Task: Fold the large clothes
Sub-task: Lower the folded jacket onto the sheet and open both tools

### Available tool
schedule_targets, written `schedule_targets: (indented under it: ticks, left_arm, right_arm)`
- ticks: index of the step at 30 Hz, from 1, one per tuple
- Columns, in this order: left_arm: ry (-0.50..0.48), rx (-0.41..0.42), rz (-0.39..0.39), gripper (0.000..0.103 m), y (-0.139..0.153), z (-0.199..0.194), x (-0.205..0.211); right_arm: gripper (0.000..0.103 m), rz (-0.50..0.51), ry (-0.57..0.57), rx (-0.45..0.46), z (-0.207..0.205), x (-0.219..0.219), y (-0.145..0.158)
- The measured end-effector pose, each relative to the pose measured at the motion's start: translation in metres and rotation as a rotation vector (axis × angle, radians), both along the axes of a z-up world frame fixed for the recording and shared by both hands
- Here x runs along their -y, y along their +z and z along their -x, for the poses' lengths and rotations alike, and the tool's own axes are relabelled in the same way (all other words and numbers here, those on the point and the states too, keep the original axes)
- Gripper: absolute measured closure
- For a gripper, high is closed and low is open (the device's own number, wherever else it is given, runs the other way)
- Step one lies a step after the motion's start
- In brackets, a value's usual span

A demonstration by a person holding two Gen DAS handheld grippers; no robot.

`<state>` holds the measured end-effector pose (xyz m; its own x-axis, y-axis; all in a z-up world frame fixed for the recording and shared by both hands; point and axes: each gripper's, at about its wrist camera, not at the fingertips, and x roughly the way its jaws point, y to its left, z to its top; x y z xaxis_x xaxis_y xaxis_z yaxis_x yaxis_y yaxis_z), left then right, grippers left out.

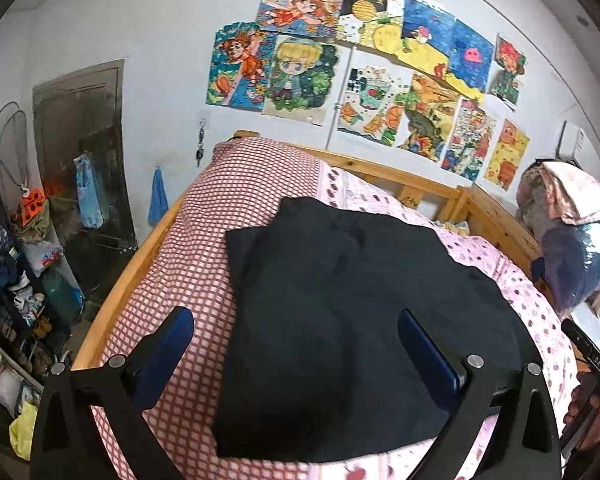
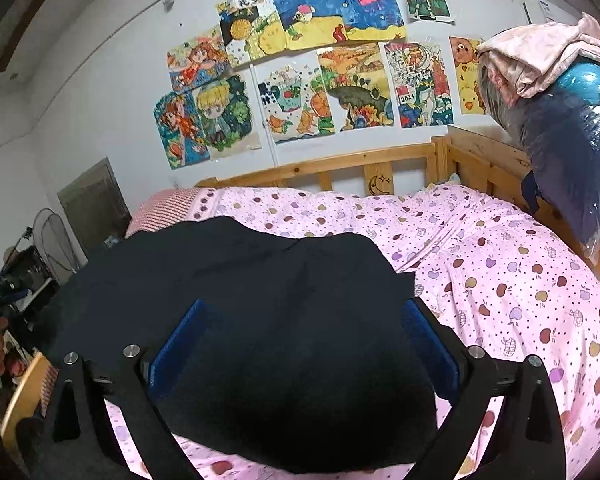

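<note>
The black garment (image 1: 340, 320) lies folded on the bed (image 2: 500, 272). Left gripper (image 1: 296, 344) and right gripper (image 2: 300, 340) hover over it, both spread and empty. Next likely a final fold or smoothing.

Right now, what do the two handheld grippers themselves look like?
Left gripper and right gripper match: matte black angular linkage arms joined by round silver pivot bolts, each carrying two flat rectangular blue finger pads. No cables show. At the left view's right edge, the other black gripper body bears small white lettering.
</note>
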<state>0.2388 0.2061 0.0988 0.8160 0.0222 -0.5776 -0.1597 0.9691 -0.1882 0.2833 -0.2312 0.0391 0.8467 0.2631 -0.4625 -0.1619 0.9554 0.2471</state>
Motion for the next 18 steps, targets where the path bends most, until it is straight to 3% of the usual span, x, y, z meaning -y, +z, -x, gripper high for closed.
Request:
schedule_targets:
  ticks: [18]
  left_arm:
    - [-0.131, 0.091, -0.116, 0.0, 0.032, 0.077, 0.075]
  right_arm:
    - [0.002, 0.037, 0.064, 0.117, 0.082, -0.025, 0.037]
